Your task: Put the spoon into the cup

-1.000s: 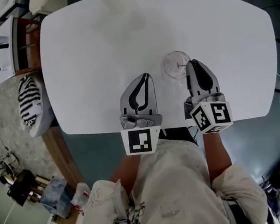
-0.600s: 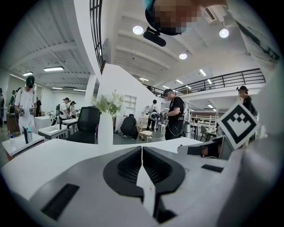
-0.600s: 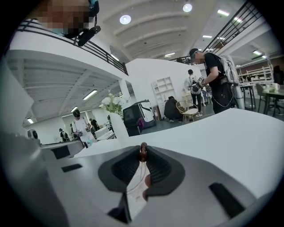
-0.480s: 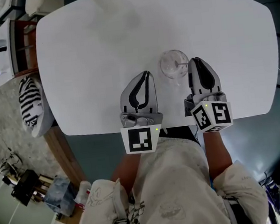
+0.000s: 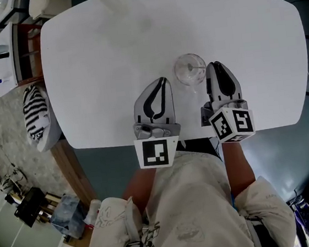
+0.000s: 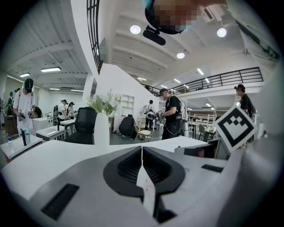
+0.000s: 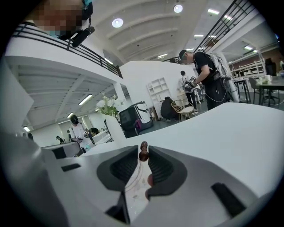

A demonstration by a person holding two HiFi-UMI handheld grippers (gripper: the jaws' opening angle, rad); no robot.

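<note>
Right tool [image 5: 215,65]: my jaws have just been easing apart, tips flanking the spoon [image 7: 143,154] at its brown beaded end.
Spoon: slim shaft reaches into the round clear-glass cup [image 5: 188,70].
Left tool [image 6: 142,150]: closed, empty.
Desk [image 5: 109,70]: smooth white.

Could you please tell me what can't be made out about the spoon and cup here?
- Head view: the spoon across the glass cup is only a thin line; its bowl is too small to see.
- Right gripper view: the right gripper, whose jaws have just been opening, hides the cup; whether its pads press the spoon's brown tip is unclear.
</note>
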